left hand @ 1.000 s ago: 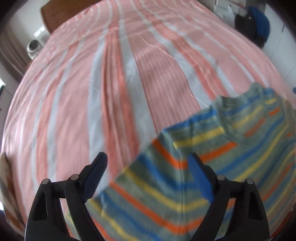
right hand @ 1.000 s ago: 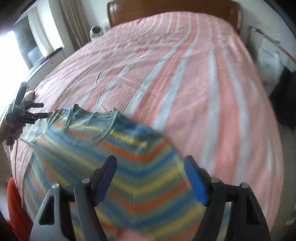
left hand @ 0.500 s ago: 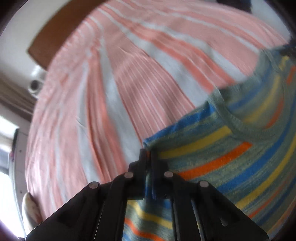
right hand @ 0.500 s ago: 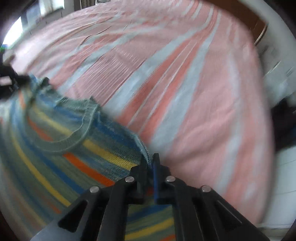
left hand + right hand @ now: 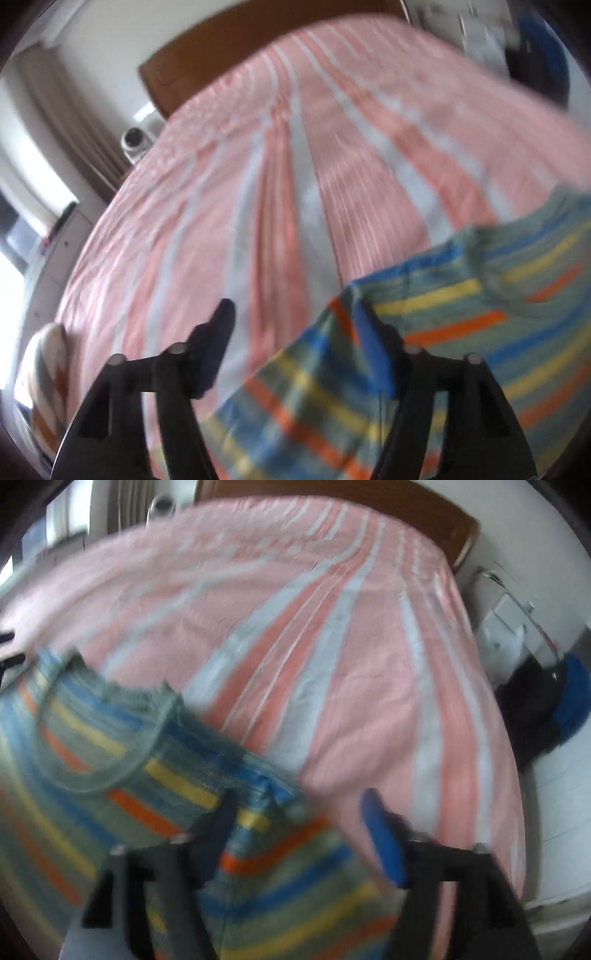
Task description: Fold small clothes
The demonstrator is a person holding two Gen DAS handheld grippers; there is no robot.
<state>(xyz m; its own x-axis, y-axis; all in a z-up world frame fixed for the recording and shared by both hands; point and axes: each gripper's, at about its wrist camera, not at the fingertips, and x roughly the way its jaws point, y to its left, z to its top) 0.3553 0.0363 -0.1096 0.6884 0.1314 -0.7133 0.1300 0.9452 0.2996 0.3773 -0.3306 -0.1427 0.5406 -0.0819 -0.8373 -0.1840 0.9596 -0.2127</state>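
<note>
A small knit shirt with green, blue, yellow and orange stripes [image 5: 461, 325] lies on the pink and white striped bed [image 5: 295, 184]. In the left wrist view it fills the lower right, its shoulder corner between the jaws. My left gripper [image 5: 295, 332] is open and holds nothing. In the right wrist view the shirt [image 5: 110, 768] fills the lower left, neckline up. My right gripper [image 5: 299, 823] is open over the shirt's other shoulder corner. Both views are blurred by motion.
A brown headboard [image 5: 258, 48] stands at the far end of the bed. A folded striped cloth [image 5: 48, 373] lies at the left edge. Dark and blue bags [image 5: 554, 709] sit on the floor to the right of the bed.
Half a second ago both grippers were shut on the shirt's shoulder corners. Now both jaws stand open and the shirt lies released on the bed.
</note>
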